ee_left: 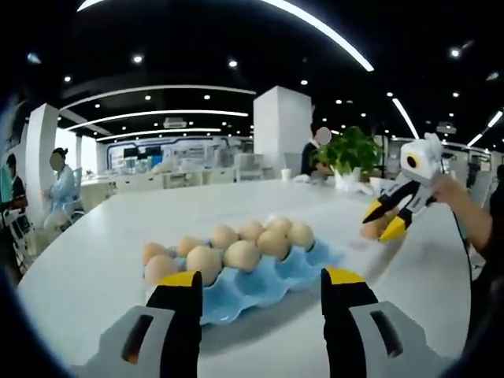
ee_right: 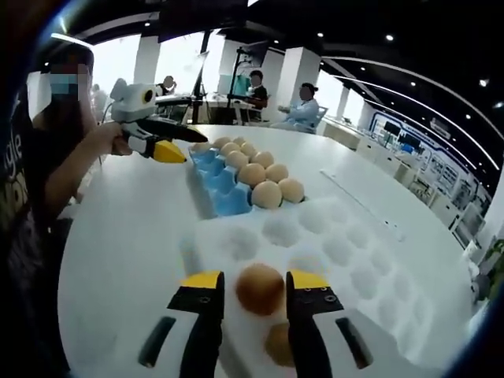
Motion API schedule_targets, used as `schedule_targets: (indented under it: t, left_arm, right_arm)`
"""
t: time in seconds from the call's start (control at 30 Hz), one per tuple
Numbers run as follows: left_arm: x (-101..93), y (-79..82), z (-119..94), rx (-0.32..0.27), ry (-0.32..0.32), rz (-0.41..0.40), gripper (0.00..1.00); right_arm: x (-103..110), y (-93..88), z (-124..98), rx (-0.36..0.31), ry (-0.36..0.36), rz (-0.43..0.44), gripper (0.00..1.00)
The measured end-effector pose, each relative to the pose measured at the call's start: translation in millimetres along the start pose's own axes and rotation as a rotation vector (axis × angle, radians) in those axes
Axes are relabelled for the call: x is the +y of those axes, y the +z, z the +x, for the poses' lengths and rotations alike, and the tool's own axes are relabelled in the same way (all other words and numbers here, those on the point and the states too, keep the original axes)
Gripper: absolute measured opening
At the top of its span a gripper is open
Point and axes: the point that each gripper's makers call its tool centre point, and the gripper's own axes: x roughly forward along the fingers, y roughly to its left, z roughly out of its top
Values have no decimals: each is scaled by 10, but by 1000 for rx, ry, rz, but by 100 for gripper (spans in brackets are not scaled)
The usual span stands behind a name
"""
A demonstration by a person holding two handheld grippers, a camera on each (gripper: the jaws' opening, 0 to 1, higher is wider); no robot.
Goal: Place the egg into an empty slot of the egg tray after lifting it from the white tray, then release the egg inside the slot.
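A wide white table (ee_right: 126, 260) in a bright open hall holds two trays side by side.

In the right gripper view, the right gripper (ee_right: 252, 285) has its two yellow-tipped black jaws closed against the sides of a brown egg (ee_right: 260, 288), gripping it between them. The egg sits over the near edge of the white tray (ee_right: 346, 252), whose many round hollows look mostly bare. Its long axis seems to run roughly along the jaws, away from the camera, but which end is the narrow one cannot be told. A second brown egg (ee_right: 279, 343) lies in the white tray just below the held one, partly hidden by a jaw.

Beyond the white tray, just beside it, is the blue egg tray (ee_right: 214, 178). Brown eggs fill the rows on its far side, while the slots along its near side stand empty.

In the left gripper view, the left gripper (ee_left: 261, 285) hovers near the blue egg tray with its jaws spread wide and nothing between them. A person's hand (ee_left: 450, 190) holds the right gripper at the far right.
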Motion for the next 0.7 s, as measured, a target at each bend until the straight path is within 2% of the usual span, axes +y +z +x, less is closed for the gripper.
schedule_targets:
  t: [0.37, 0.47, 0.7]
  left_arm:
    - [-76, -24, 34, 19, -19, 17, 62]
    - [-89, -29, 35, 21, -19, 19, 62]
    - [-156, -41, 64, 29, -39, 26, 63]
  right_arm:
    - [-6, -22, 9, 20, 14, 31, 31]
    - [-21, -31, 8, 28, -3, 43, 26]
    - [-24, -48, -8, 36, -10, 43, 25]
